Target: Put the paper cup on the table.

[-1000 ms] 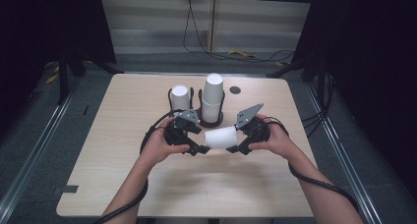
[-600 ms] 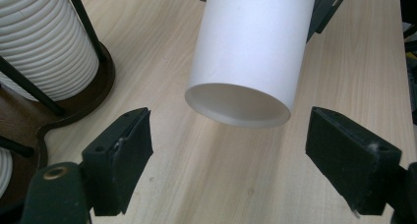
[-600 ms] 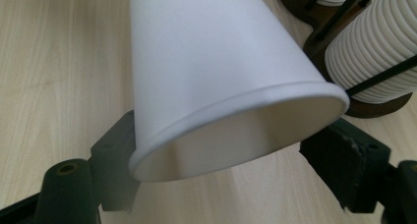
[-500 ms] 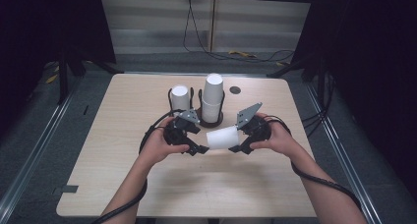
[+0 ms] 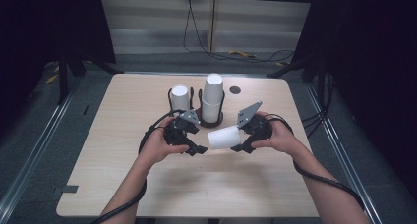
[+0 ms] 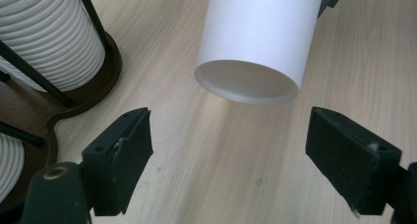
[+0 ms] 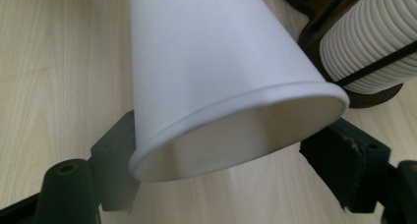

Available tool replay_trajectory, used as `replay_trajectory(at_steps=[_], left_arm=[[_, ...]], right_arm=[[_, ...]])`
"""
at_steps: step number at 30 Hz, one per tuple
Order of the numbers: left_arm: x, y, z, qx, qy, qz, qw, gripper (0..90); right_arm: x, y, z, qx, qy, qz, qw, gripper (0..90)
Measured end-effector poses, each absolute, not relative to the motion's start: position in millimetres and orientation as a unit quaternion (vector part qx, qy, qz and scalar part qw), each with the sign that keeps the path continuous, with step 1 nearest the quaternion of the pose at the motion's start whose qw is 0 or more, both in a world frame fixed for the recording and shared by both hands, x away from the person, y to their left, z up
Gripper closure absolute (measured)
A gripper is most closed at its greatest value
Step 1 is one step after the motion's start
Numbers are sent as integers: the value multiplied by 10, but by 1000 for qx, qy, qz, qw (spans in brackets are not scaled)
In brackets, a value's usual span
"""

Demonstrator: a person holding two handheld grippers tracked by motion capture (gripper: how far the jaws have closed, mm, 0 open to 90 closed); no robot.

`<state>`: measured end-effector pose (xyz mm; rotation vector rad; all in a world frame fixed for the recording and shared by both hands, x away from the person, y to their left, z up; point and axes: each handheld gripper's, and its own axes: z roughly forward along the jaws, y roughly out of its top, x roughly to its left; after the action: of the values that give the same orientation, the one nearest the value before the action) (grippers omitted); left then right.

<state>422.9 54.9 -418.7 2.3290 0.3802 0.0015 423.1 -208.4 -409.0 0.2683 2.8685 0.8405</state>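
A white paper cup [image 5: 223, 137] lies sideways in the air just above the table, between my two hands. My right gripper [image 5: 242, 141] is shut on it near the rim [image 7: 236, 116], with a jaw on each side. The cup's closed bottom [image 6: 246, 81] faces my left gripper [image 5: 198, 148], which is open. Its wide jaws stand just short of the cup [image 6: 255, 32] and do not touch it. In the right gripper view the cup [image 7: 211, 62] points away over the wood.
A dark wire rack [image 5: 212, 120] stands behind the grippers. It holds a short stack of white cups [image 5: 180, 96] and a taller stack [image 5: 213, 98]. A small dark round mark [image 5: 235, 90] lies near the far edge. Bare wood table [image 5: 123, 160] stretches at left and front.
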Motion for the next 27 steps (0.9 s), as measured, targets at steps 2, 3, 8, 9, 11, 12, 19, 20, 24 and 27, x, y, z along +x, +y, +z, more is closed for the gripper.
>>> replay_trajectory(at_steps=[2,3,8,9,11,12,19,20,24,27], left_arm=[[4233,546,-4187,913,147,-1,379,176],[4233,545,-4187,914,147,-1,378,176],[4231,544,-4194,915,145,-3,377,176],[4229,543,-4195,915,145,-1,377,176],[4224,541,-4199,914,147,-3,378,176],[4226,544,-4198,915,146,-2,377,176],[4220,551,-4209,915,147,-3,376,176],[4221,552,-4216,914,147,-4,378,176],[4217,551,-4226,914,147,-5,378,176],[4211,546,-4222,914,146,-5,378,176]], right_arm=[[4231,-2077,-4087,87,955,276,70,207],[4231,-2074,-4082,87,956,272,71,207],[4236,-2059,-4075,83,960,258,73,207],[4237,-2057,-4074,84,961,255,72,207],[4241,-2048,-4069,79,962,252,73,208],[4241,-2044,-4068,79,962,251,73,208],[4241,-2004,-4049,75,967,234,74,208],[4245,-1998,-4048,72,967,234,73,208],[4248,-1971,-4039,68,968,231,70,207],[4246,-1951,-4037,69,970,222,70,208]])
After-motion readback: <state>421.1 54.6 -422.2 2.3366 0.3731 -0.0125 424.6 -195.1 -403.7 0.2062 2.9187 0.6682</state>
